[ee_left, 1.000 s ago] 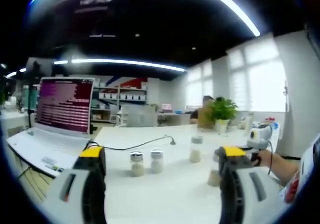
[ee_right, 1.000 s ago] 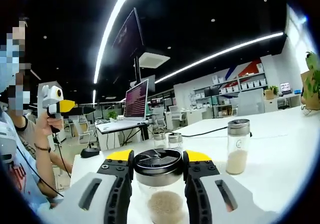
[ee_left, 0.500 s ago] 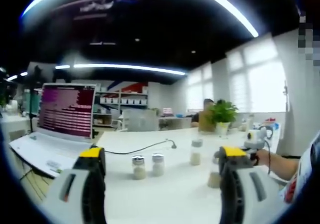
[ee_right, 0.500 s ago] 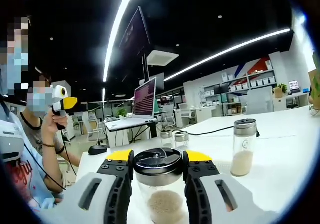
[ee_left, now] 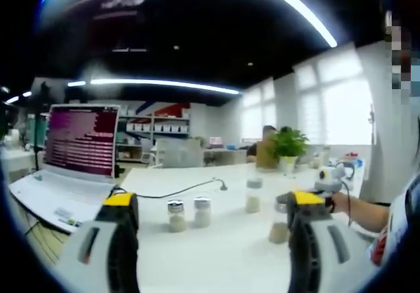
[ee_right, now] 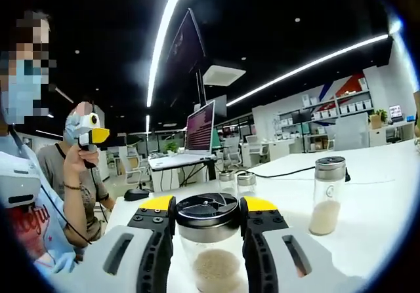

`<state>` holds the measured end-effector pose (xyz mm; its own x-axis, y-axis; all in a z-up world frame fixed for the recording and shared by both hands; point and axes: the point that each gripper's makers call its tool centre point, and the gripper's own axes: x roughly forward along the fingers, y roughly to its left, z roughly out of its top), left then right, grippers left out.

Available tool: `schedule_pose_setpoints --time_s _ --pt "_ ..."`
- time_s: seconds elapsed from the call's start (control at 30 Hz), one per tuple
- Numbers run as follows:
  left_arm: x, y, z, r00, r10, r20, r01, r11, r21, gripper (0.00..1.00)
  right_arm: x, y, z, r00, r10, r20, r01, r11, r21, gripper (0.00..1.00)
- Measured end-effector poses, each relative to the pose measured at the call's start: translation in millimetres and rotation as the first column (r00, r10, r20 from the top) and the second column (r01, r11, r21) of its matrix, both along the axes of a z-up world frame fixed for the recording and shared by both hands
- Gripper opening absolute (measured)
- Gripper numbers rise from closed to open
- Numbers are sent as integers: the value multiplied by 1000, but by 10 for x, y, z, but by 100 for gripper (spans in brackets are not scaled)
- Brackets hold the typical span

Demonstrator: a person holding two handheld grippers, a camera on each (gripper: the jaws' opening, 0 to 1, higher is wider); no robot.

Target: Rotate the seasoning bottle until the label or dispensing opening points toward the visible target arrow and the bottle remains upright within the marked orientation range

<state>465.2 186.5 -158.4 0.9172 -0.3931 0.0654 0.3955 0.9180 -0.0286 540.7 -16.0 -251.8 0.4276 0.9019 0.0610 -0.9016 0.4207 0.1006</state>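
— Can you read a label on the bottle (ee_right: 209, 240) in the right gripper (ee_right: 209, 222)?

— No. The picture's bottom edge cuts off its lower half, and the two jaws cover its sides. Only the dark cap and some pale powder show.

— And from the left gripper view?

— That bottle (ee_left: 280, 219) is half behind a jaw, and blurred. The two small jars (ee_left: 186, 214) are too small to make out any print.

— The laptop (ee_left: 72, 150)?

— Pink lines on the screen, unreadable. Its near corner runs off the picture's side.
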Motion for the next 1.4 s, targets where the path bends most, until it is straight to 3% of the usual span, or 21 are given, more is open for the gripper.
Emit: schedule_pose_setpoints --time_s 0.27,0.5,0.7,0.93,1.4 --pt "12 35 -14 1000 11 -6 -11 1000 1 100 -6 -7 2 1000 0 -1 0 1000 10 39" --pt "-7 96 4 1000 24 1 -24 1000 -12 100 -5 -8 -9 998 63 -29 -63 998 6 39" --pt "0 169 -20 998 65 -5 -65 998 15 100 -22 -9 -22 993 108 -38 -107 994 34 39" --pt "-41 223 19 998 63 4 -63 998 -20 100 -22 -3 -29 980 189 -62 -187 982 41 39" --pt "1 257 9 997 75 2 -75 997 -26 100 -15 33 -27 953 299 -51 -299 954 21 39"
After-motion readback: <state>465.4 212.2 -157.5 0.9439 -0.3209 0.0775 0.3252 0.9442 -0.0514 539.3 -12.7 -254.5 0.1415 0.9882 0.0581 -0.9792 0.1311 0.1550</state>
